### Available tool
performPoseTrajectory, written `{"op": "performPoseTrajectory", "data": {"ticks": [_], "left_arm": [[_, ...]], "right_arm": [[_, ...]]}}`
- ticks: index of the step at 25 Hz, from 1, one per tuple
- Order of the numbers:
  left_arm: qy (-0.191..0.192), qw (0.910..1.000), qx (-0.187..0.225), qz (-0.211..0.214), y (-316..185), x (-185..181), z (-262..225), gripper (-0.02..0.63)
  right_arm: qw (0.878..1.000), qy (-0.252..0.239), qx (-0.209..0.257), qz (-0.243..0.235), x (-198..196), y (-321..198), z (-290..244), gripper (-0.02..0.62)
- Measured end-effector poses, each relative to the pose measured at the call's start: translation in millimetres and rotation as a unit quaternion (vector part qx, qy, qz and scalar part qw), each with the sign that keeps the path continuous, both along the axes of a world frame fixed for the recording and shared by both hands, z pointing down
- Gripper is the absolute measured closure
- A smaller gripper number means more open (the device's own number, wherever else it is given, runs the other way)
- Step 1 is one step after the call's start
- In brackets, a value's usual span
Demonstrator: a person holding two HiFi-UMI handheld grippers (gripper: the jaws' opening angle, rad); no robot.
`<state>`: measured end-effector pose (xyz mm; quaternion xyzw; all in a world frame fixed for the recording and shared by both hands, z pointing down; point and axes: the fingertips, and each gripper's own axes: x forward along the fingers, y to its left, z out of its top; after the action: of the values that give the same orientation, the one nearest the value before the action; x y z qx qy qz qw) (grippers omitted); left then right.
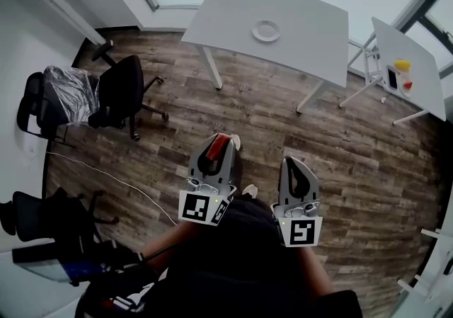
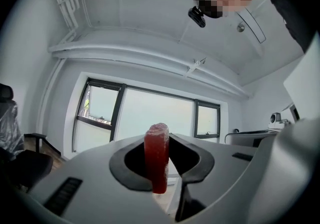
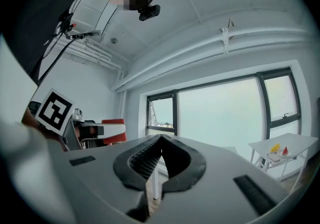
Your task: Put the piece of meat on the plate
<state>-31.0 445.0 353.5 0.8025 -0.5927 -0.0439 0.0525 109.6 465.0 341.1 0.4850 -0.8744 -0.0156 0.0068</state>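
Note:
A red piece of meat [image 2: 157, 155] stands upright between the jaws of my left gripper [image 2: 160, 160], which is shut on it. In the head view the meat [image 1: 219, 145] shows red at the left gripper [image 1: 214, 150], held over the wooden floor. My right gripper [image 1: 298, 175] is beside it on the right, its jaws [image 3: 161, 160] closed tip to tip with nothing between them. The white plate [image 1: 266, 30] lies on the grey table [image 1: 297, 33] well ahead of both grippers.
Two black office chairs [image 1: 106, 93] stand at the left, one under plastic wrap. A smaller white table [image 1: 417, 76] with yellow and red items stands at the right. A cable [image 1: 120, 180] runs across the floor at the left. Large windows face the grippers.

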Motion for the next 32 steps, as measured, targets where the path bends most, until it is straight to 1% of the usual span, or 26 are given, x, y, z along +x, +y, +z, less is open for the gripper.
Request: {"op": "performPoseTrajectory", "data": {"ticks": [3, 5, 7, 9, 12, 15, 18, 20, 22, 26, 30, 32], "left_arm": [[0.001, 0.9999, -0.002, 0.014, -13.6, 12.1, 3.1, 0.511], [0.002, 0.9998, -0.005, 0.021, -23.1, 20.0, 6.7, 0.511], [0.000, 0.9995, -0.004, 0.033, -32.6, 28.4, 7.0, 0.511], [-0.004, 0.9989, 0.007, 0.047, -45.5, 33.8, 3.2, 0.511], [-0.005, 0.9978, 0.024, 0.061, -71.3, 39.1, 0.0, 0.511], [-0.005, 0.9970, 0.028, 0.072, -104.3, 41.5, -1.7, 0.511], [-0.011, 0.9962, 0.035, 0.079, -139.8, 36.9, -13.0, 0.511], [-0.013, 0.9963, 0.042, 0.074, -156.2, 31.5, -20.8, 0.511], [-0.014, 0.9963, 0.040, 0.074, -170.4, 27.3, -21.2, 0.511], [-0.013, 0.9965, 0.025, 0.079, -199.4, 19.1, -16.8, 0.511], [0.000, 0.9966, 0.024, 0.078, -222.6, 6.1, -17.6, 0.511], [-0.001, 0.9966, 0.021, 0.079, -233.7, 0.1, -15.7, 0.511]], "right_arm": [[1.000, -0.010, -0.014, 0.008, 6.6, -14.4, -0.8, 0.591], [1.000, -0.018, -0.019, 0.000, 7.9, -21.4, -0.7, 0.591], [1.000, -0.015, -0.005, -0.007, 9.7, -27.3, -0.8, 0.591], [1.000, -0.015, -0.005, 0.002, 11.2, -38.3, 1.6, 0.591], [1.000, -0.019, -0.008, 0.015, 10.5, -66.1, 1.7, 0.591], [1.000, -0.010, 0.010, 0.023, 8.6, -100.5, -4.5, 0.591], [0.999, -0.007, 0.010, 0.052, 6.7, -138.7, -9.7, 0.591], [0.998, -0.010, -0.007, 0.068, 4.3, -158.4, -8.4, 0.591], [0.997, -0.016, -0.024, 0.077, 2.3, -176.6, -6.3, 0.591], [0.996, -0.022, -0.022, 0.079, -5.0, -208.3, -8.5, 0.591], [0.997, -0.012, -0.023, 0.076, -21.7, -230.2, -10.9, 0.591], [0.997, -0.007, -0.024, 0.069, -31.9, -241.6, -10.9, 0.591]]}}
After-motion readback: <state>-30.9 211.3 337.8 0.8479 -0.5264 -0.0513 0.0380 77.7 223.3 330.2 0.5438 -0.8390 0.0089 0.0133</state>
